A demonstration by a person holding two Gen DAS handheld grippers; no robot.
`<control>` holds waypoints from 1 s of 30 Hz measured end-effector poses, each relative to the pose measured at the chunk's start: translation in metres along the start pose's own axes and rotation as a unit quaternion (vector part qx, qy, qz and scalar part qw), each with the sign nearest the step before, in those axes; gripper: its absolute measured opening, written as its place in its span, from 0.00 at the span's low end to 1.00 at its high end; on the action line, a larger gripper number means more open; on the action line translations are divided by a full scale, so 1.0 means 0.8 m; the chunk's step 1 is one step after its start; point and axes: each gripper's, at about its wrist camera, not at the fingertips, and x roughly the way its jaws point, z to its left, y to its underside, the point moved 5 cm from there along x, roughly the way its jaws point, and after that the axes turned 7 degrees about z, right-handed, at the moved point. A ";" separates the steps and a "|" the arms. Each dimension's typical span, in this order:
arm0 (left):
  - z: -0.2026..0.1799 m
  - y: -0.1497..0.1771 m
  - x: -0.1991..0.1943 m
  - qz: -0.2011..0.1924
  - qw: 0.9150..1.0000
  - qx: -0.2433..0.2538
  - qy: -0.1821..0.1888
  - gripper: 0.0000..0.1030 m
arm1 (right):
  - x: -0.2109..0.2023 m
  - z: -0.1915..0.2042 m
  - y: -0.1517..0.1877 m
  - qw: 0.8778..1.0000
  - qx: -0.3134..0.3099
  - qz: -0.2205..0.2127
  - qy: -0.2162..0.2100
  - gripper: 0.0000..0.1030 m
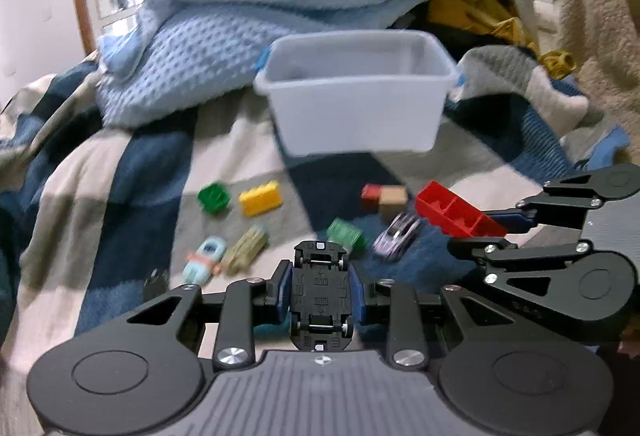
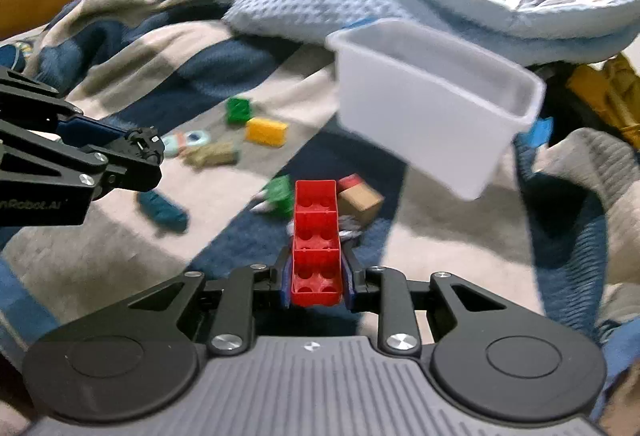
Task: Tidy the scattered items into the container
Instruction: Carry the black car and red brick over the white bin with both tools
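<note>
My left gripper (image 1: 321,290) is shut on a black toy car (image 1: 321,296), underside up, held above the blanket. My right gripper (image 2: 316,276) is shut on a long red brick (image 2: 316,240); it also shows in the left wrist view (image 1: 456,214). The white plastic bin (image 1: 356,92) stands beyond the toys, open and tilted in the right wrist view (image 2: 420,116). On the blanket lie a green brick (image 1: 215,197), a yellow brick (image 1: 261,199), a light blue car (image 1: 205,260), an olive car (image 1: 245,250), a second green brick (image 1: 346,234), a purple car (image 1: 398,234) and wooden blocks (image 1: 386,196).
A checked blue and beige blanket (image 1: 120,196) covers the bed. A light blue quilt (image 1: 192,48) is heaped behind the bin. Yellow cloth (image 1: 480,16) lies at the back right. A dark teal item (image 2: 162,210) lies on the blanket.
</note>
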 end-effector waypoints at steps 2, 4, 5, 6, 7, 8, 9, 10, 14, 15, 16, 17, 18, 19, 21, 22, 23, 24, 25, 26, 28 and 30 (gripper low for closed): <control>-0.007 -0.014 0.002 -0.006 1.000 0.009 0.007 0.32 | -0.003 -0.011 -0.006 1.000 0.002 -0.005 0.011 0.26; -0.013 -0.026 0.005 -0.009 1.000 0.016 0.012 0.32 | -0.003 -0.022 -0.013 1.000 0.007 -0.009 0.017 0.26; -0.016 -0.032 0.007 -0.012 1.000 0.020 0.013 0.32 | -0.002 -0.027 -0.016 1.000 0.009 -0.009 0.020 0.26; -0.019 -0.038 0.009 -0.015 1.000 0.024 0.013 0.32 | -0.002 -0.031 -0.019 1.000 0.010 -0.011 0.021 0.26; -0.022 -0.043 0.011 -0.017 0.999 0.026 0.015 0.32 | -0.001 -0.036 -0.022 1.000 0.012 -0.012 0.023 0.26; -0.024 -0.049 0.014 -0.018 0.999 0.029 0.016 0.32 | 0.000 -0.040 -0.025 1.000 0.012 -0.014 0.025 0.26; -0.025 -0.055 0.018 -0.019 0.999 0.032 0.018 0.32 | 0.001 -0.044 -0.029 0.999 0.012 -0.016 0.027 0.26; -0.027 -0.062 0.021 -0.019 0.999 0.035 0.020 0.32 | 0.002 -0.048 -0.032 0.999 0.012 -0.018 0.029 0.26; -0.029 -0.088 0.037 -0.024 0.999 0.041 0.023 0.32 | 0.010 -0.065 -0.051 0.999 0.016 -0.028 0.031 0.26; -0.028 -0.095 0.041 -0.025 0.999 0.041 0.024 0.32 | 0.011 -0.070 -0.057 0.999 0.016 -0.034 0.030 0.26; -0.028 -0.104 0.045 -0.027 0.999 0.041 0.024 0.32 | 0.013 -0.074 -0.063 0.999 0.014 -0.039 0.031 0.26; -0.027 -0.114 0.051 -0.029 0.998 0.041 0.023 0.32 | 0.015 -0.080 -0.070 0.998 0.015 -0.044 0.035 0.26; -0.026 -0.123 0.057 -0.031 0.998 0.042 0.022 0.32 | 0.018 -0.087 -0.078 0.998 0.019 -0.051 0.036 0.26; -0.025 -0.133 0.063 -0.033 0.998 0.044 0.019 0.32 | 0.021 -0.093 -0.087 0.998 0.023 -0.055 0.036 0.26; -0.025 -0.153 0.073 -0.038 0.998 0.048 0.014 0.32 | 0.026 -0.106 -0.104 0.997 0.032 -0.066 0.036 0.26; -0.024 -0.163 0.077 -0.040 0.998 0.049 0.012 0.32 | 0.027 -0.113 -0.115 0.996 0.034 -0.073 0.040 0.26; -0.024 -0.175 0.083 -0.043 0.998 0.049 0.012 0.32 | 0.028 -0.119 -0.123 0.995 0.034 -0.080 0.043 0.26; -0.023 -0.186 0.087 -0.046 0.998 0.047 0.012 0.32 | 0.030 -0.126 -0.132 0.994 0.036 -0.087 0.046 0.26; -0.022 -0.196 0.092 -0.049 0.998 0.044 0.012 0.32 | 0.033 -0.132 -0.142 0.994 0.038 -0.092 0.049 0.26; -0.021 -0.206 0.098 -0.051 0.998 0.041 0.013 0.32 | 0.037 -0.138 -0.150 0.994 0.038 -0.094 0.051 0.26; -0.020 -0.229 0.113 -0.057 0.998 0.040 0.010 0.32 | 0.050 -0.151 -0.164 0.994 0.042 -0.090 0.049 0.26; -0.021 -0.250 0.127 -0.060 0.997 0.042 0.009 0.32 | 0.065 -0.164 -0.174 0.994 0.051 -0.085 0.045 0.26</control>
